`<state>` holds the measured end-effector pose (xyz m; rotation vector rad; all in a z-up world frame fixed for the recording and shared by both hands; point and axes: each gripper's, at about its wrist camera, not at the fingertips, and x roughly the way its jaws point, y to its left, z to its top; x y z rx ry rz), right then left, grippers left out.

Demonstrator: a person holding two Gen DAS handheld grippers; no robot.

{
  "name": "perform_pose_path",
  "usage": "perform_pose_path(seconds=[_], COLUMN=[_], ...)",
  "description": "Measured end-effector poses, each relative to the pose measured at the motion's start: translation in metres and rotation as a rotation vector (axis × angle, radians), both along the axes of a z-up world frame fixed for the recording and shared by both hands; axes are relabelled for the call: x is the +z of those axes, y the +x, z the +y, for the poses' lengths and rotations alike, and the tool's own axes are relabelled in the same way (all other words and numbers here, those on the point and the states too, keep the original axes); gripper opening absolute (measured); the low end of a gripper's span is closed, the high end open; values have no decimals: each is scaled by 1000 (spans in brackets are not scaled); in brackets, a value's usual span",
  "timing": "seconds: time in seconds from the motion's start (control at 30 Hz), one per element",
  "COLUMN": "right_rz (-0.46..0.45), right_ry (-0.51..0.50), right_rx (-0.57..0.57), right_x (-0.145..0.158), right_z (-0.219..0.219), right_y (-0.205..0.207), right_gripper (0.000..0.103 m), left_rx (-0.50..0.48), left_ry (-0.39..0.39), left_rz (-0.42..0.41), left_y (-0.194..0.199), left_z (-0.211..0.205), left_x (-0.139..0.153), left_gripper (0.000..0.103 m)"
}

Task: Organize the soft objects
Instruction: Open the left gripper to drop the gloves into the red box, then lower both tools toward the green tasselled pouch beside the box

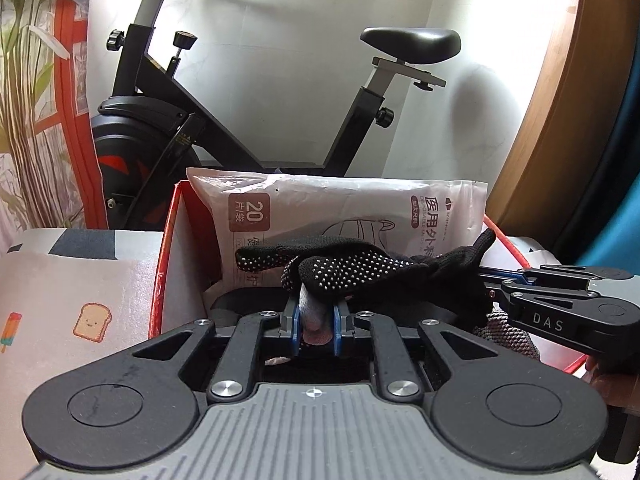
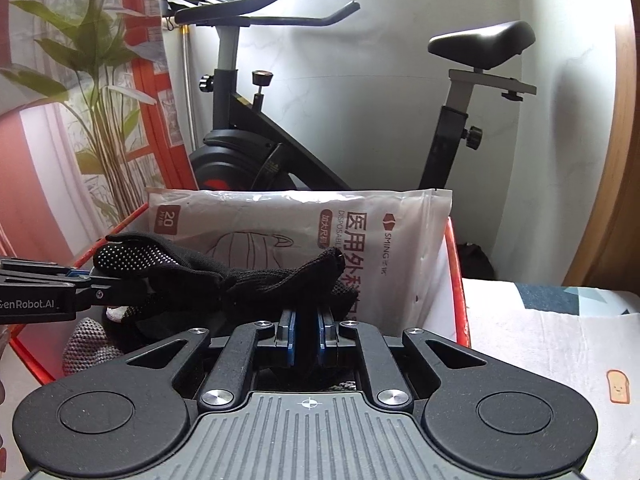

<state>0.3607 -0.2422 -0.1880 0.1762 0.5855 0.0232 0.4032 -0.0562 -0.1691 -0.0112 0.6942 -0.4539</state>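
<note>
Behind the surface (image 1: pixel 60 280), which is covered by a cloth printed with toast and ice-lolly figures, an exercise bike (image 1: pixel 240 120) is seen against a pale wall, with a leafy plant (image 2: pixel 92 80) to one side. A black dotted work glove (image 1: pixel 352 270) is held stretched above the red box (image 1: pixel 160 272), which stands on the surface. One end of the glove, with a grey-white cuff showing between the blue pads, is pinched by the left hand-held gripper (image 1: pixel 316 320), whose jaws are drawn narrow on it. The other end is clamped by the right hand-held gripper (image 2: pixel 307 328), also closed tight on the fabric.

Inside the box, a white bag of disposable masks (image 2: pixel 380 232) is stood upright against the far wall. A grey knitted item (image 2: pixel 84 344) is seen lying low in the near part of the box, beneath the glove, and further dark fabric appears under it, though what that is cannot be told.

The task is judged to be partly done: several soft things are already stowed, while the glove has not yet been laid in and released.
</note>
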Motion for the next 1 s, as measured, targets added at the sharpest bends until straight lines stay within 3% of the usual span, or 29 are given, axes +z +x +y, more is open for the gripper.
perform_pose_path(seconds=[0.03, 0.1, 0.23, 0.3, 0.37, 0.5, 0.63, 0.73, 1.0], right_rz=[10, 28, 1, -21, -43, -86, -149, -188, -270], right_ry=[-8, -28, -60, -53, -33, -38, -30, -10, 17], right_rx=[-15, -39, -55, -68, -72, -62, -54, -50, -29], right_x=[-1, -4, -1, 4, 9, 22, 38, 50, 71], right_z=[0, 0, 1, -1, -2, 0, 4, 7, 24], right_y=[1, 2, -6, -13, -22, -47, -77, -99, -158], right_gripper=[10, 13, 25, 30, 40, 70, 96, 102, 103], left_rx=[-2, 0, 5, 17, 29, 37, 35, 36, 63], left_ry=[7, 34, 41, 39, 31, 42, 31, 29, 19], left_rz=[-6, -25, -73, -83, -85, -139, -203, -212, -218], left_y=[0, -2, -13, -20, -30, -57, -86, -104, -150], left_z=[0, -1, 6, 9, 12, 17, 23, 26, 41], left_x=[0, 1, 12, 18, 26, 43, 62, 73, 84], left_gripper=[26, 47, 52, 60, 72, 94, 99, 103, 103])
